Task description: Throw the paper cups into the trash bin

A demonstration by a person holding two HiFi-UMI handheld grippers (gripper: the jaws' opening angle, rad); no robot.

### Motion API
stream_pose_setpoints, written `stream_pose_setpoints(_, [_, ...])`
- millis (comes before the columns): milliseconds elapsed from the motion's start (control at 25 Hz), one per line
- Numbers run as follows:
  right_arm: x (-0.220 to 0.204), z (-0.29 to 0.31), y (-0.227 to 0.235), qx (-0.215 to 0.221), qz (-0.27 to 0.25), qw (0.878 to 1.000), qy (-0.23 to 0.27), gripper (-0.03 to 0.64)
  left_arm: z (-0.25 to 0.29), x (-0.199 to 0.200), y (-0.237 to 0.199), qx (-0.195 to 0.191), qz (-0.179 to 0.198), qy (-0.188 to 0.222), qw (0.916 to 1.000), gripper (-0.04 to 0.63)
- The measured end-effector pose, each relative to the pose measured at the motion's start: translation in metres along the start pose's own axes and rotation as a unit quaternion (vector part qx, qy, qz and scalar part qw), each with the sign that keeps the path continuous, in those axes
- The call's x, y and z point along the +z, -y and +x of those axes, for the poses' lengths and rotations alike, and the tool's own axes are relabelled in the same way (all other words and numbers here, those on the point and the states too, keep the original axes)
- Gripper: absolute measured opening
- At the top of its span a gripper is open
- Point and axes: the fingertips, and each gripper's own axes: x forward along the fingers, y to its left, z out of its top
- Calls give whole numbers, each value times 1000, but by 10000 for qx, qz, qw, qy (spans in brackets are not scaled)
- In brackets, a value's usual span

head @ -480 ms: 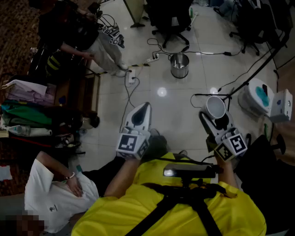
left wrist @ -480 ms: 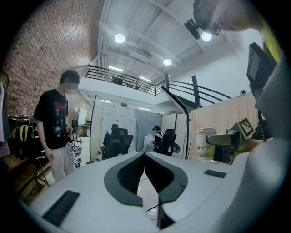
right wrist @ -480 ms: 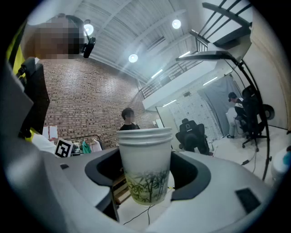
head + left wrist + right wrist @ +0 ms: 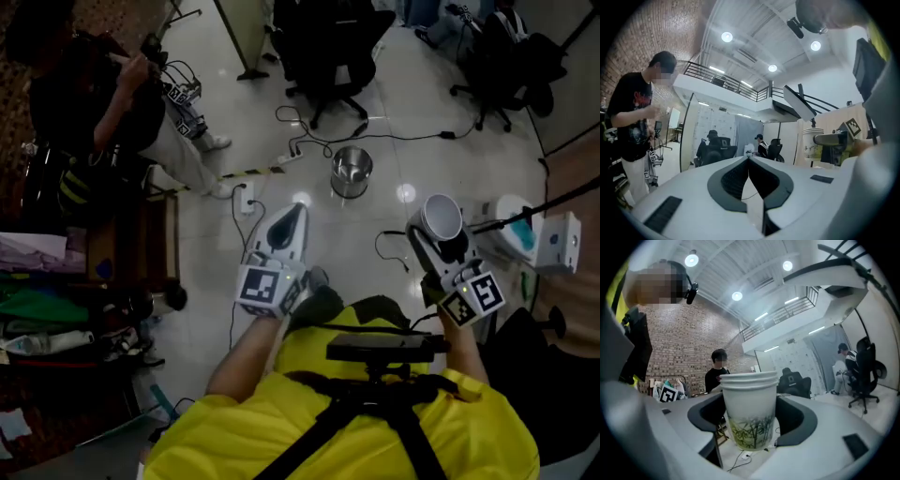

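Observation:
White paper cups (image 4: 749, 408) with a green bamboo print, nested in a stack, stand upright between the jaws of my right gripper (image 4: 751, 416), which is shut on them. From the head view the cups (image 4: 441, 217) show their open mouth at the tip of the right gripper (image 4: 439, 234). A shiny metal trash bin (image 4: 352, 172) stands on the pale floor ahead, between the two grippers and well apart from them. My left gripper (image 4: 292, 214) is shut and holds nothing; its jaws meet at the tips (image 4: 749, 159). The cups (image 4: 809, 146) also appear at the right of the left gripper view.
A person in a black shirt (image 4: 89, 103) stands at the left holding a tagged device. Office chairs (image 4: 323, 42) stand beyond the bin. Cables and a power strip (image 4: 246, 197) trail over the floor. A white machine (image 4: 530, 234) stands at the right, clothes and clutter (image 4: 56, 309) at the left.
The bin has come lower in the head view and sits closer. The seated person in white has left the view. Both grippers keep their hold and pose.

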Motion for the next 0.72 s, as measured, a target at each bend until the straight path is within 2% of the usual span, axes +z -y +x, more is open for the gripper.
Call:
stream_pose_setpoints(120, [16,56,17,-101,-141,9998,-20,341,48,15,-41,-155,123,15,9998,-6])
stream_pose_setpoints(280, [22,117,54,-152,-14,9998,-86,342,106,25,-75,-123,-40,-152,9998,-6])
stream_pose_setpoints(520, [17,198,140,191,266,9994,-117,341,202,13,-110,169,31,-81,9998,-6])
stream_pose_setpoints(640, [14,241,179,454,405,9979,-216,341,245,12,-127,447,-133,-112,9988,-6])
stream_pose_setpoints(720, [9,270,198,594,422,9966,-377,341,271,6,-136,449,-169,-211,9986,-6])
